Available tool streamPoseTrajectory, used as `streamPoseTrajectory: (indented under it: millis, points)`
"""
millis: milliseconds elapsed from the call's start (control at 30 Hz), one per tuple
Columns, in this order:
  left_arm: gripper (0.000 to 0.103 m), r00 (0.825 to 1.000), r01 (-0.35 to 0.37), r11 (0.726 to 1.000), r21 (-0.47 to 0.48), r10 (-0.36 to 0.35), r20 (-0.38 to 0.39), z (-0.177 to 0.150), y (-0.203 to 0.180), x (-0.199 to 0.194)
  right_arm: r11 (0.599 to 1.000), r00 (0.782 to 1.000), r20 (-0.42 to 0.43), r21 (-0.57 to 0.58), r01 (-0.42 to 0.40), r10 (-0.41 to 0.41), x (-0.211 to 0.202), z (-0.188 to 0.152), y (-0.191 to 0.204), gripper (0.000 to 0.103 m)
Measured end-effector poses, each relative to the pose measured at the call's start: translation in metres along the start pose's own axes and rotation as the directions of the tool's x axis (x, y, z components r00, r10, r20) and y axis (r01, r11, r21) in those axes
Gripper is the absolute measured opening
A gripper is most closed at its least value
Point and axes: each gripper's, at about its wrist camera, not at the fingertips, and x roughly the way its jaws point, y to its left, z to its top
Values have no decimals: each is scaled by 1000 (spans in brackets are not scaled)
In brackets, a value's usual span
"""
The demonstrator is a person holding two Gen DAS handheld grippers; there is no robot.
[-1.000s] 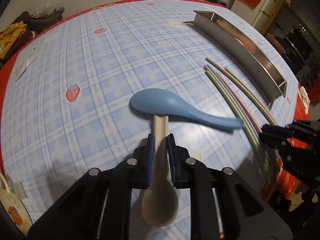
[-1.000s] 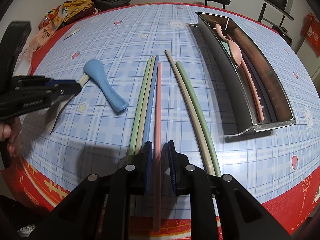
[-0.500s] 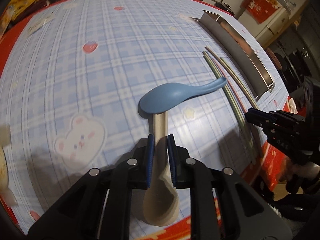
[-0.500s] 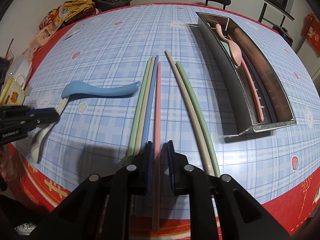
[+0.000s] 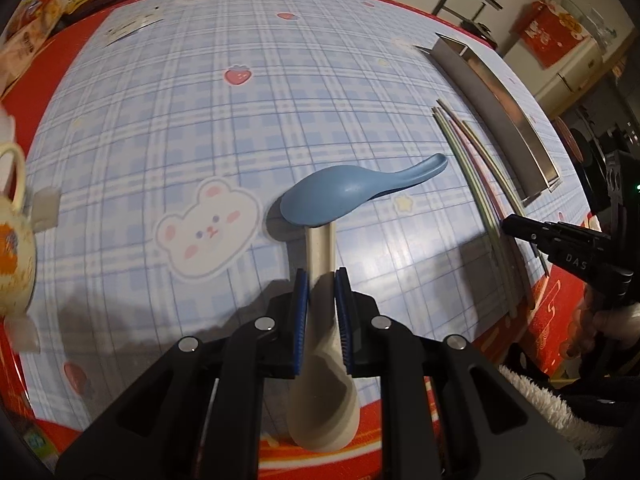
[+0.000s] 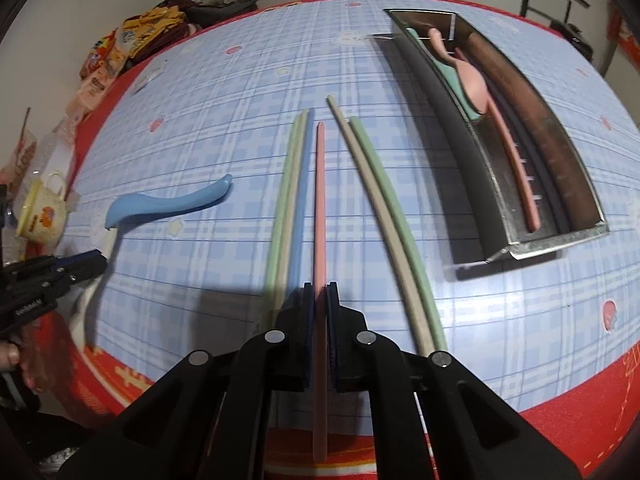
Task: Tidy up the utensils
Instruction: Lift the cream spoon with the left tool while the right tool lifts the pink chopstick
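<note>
Left gripper (image 5: 321,276): we see its blue-padded jaws pinched on the handle of a cream spoon (image 5: 322,408), bowl hanging back toward the camera.
Blue spoon (image 5: 352,194): we find it lying bowl-down across the cream spoon's handle tip, smooth and matte, handle curving toward the chopsticks.
Right gripper (image 6: 320,296): we see it clamped on a pink chopstick (image 6: 319,200), which passes between the pads and out over the table edge.
Loose chopsticks (image 6: 294,176): green, cream and blue ones lie touching just left of the pink; a cream and green pair (image 6: 384,216) lies apart to the right.
Metal tray (image 6: 560,236): long, shiny, straight-walled; we count a pink spoon (image 6: 472,84) over a mint utensil, and a pink chopstick inside.
Table (image 6: 200,128): blue plaid cloth, glossy, red border.
Mug (image 6: 40,216): cream, printed, near the left edge.
</note>
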Motion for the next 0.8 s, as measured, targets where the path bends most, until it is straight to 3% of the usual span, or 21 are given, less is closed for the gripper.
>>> streamPoseTrajectory:
  millis: [300, 467, 533, 700, 800]
  points:
    - [18, 996, -84, 979, -184, 86, 3, -20, 5, -10, 987, 995, 8, -127, -100, 102, -18, 21, 1, 7]
    - [18, 979, -205, 967, -149, 204, -23, -19, -3, -15, 977, 990, 4, -162, -140, 142, -26, 30, -14, 7]
    - [18, 983, -182, 967, -180, 184, -3, -14, -6, -26, 970, 986, 0, -181, -164, 167, -29, 32, -17, 7]
    - [18, 998, -51, 961, -273, 57, 14, -6, -21, -37, 952, 974, -3, -215, -220, 225, -35, 32, -23, 7]
    - [18, 999, -53, 965, -259, 51, -14, -7, -40, -30, 943, 968, -1, -224, -245, 251, -38, 32, -26, 7]
